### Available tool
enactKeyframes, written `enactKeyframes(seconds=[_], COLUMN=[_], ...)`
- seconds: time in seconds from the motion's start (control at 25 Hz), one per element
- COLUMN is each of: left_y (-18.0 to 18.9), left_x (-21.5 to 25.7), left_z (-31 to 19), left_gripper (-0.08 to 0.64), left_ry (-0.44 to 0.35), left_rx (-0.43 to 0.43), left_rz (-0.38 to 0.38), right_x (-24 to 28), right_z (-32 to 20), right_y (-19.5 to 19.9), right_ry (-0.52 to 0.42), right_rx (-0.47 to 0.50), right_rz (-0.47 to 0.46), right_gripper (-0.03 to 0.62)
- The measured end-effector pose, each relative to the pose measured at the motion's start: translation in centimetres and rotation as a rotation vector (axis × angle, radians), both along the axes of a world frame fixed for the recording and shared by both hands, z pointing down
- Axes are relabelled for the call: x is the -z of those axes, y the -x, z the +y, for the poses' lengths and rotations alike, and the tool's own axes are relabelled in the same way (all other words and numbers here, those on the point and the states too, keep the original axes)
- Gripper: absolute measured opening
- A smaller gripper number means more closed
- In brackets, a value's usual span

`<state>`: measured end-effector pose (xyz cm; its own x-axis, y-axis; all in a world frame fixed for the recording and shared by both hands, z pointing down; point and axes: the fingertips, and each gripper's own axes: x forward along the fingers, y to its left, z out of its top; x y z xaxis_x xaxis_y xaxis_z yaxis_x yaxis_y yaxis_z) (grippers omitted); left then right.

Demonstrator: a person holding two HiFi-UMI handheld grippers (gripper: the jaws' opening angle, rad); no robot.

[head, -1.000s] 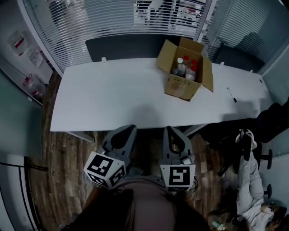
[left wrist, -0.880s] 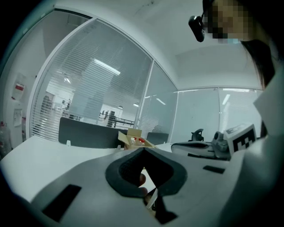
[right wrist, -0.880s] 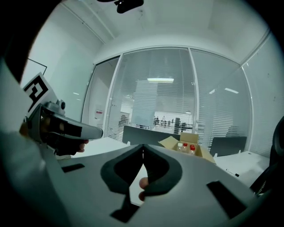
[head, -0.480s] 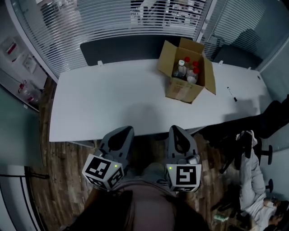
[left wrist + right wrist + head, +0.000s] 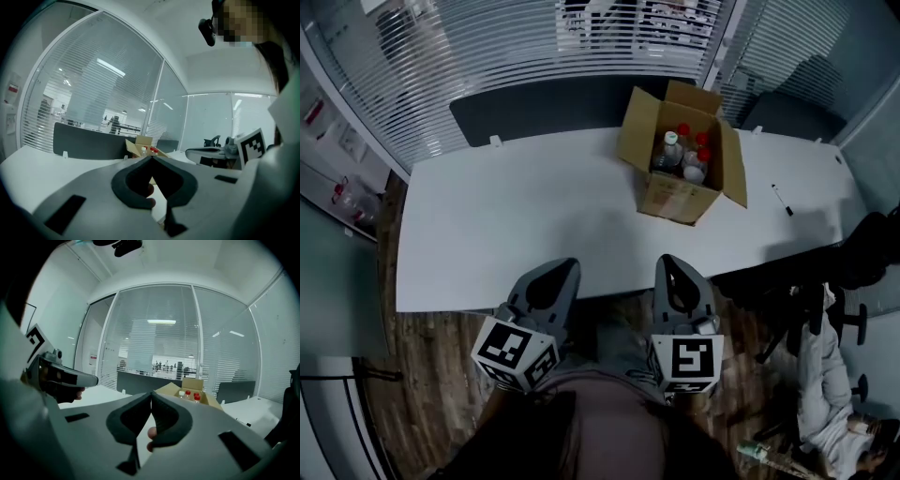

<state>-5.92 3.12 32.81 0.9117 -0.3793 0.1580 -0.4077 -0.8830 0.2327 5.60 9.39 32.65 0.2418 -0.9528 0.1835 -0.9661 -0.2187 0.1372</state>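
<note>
**Both grippers shut and empty at the table's edge**

Held low by the near edge of the white table, the left gripper and right gripper each have their jaws pressed together on nothing. Well beyond them, the open cardboard box stands on the table's far right. Its bottles sit upright inside, and by this showing no handling has begun.

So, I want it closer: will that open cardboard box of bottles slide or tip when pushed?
Probably slides: the cardboard box sits flat on the smooth table. Likely heavy, with several bottles inside. Its open flaps would probably flex.
</note>
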Motion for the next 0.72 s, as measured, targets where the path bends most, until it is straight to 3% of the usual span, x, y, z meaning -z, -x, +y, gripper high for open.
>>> enactKeyframes(seconds=[0.72], left_y=[-12.2], left_x=[-0.9], left_z=[-6.8], left_gripper=[0.006], left_ry=[0.027], left_rx=[0.003], left_rz=[-0.03], right_x=[0.1], right_z=[-6.1], right_y=[-14.7], right_ry=[0.027], right_rx=[-0.04], right_rz=[-0.018], right_gripper=[0.025])
